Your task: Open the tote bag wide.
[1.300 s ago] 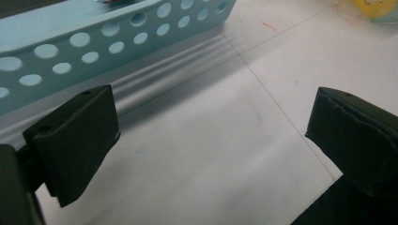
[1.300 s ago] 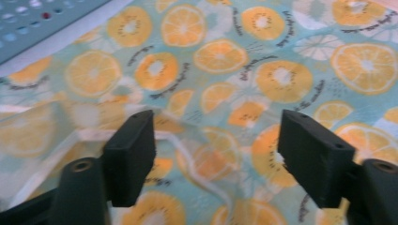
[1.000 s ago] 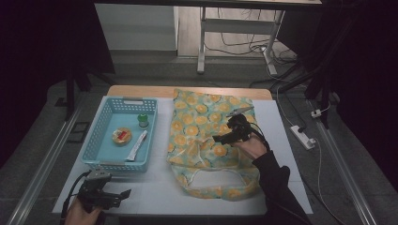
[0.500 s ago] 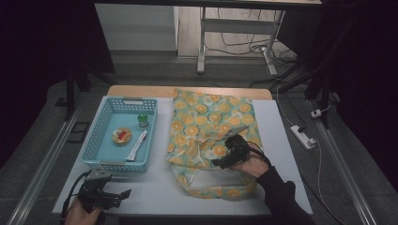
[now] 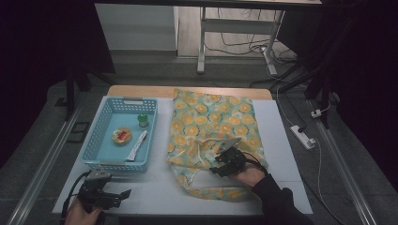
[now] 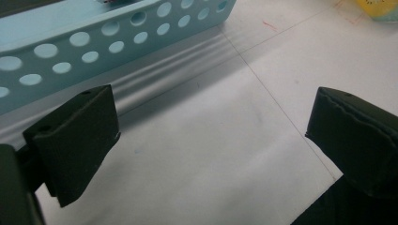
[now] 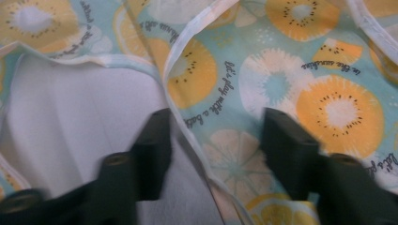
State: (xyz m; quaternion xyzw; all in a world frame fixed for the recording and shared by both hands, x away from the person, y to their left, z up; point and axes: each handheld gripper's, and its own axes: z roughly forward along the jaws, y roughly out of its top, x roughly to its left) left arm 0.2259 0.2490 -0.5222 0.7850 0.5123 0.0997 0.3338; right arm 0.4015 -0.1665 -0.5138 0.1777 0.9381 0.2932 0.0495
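High view – right hand-held gripper (image 5: 217, 167) moved nearer – over bag (image 5: 213, 122)

From overhead you look forward and down on the whole table (image 5: 155, 192), while each gripper camera sits low and close, one sharing the basket (image 6: 94, 42), the other the printed bag (image 7: 281, 70)

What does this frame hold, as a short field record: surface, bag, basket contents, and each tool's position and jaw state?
surface: white table
bag: citrus-print fabric bag, lying flat, right of the basket
basket: light blue perforated basket holding a green-capped bottle, a round orange item and a white tube
left tool: open, over bare table near the basket's front wall
right tool: open, jaws straddling the bag's white-trimmed edge
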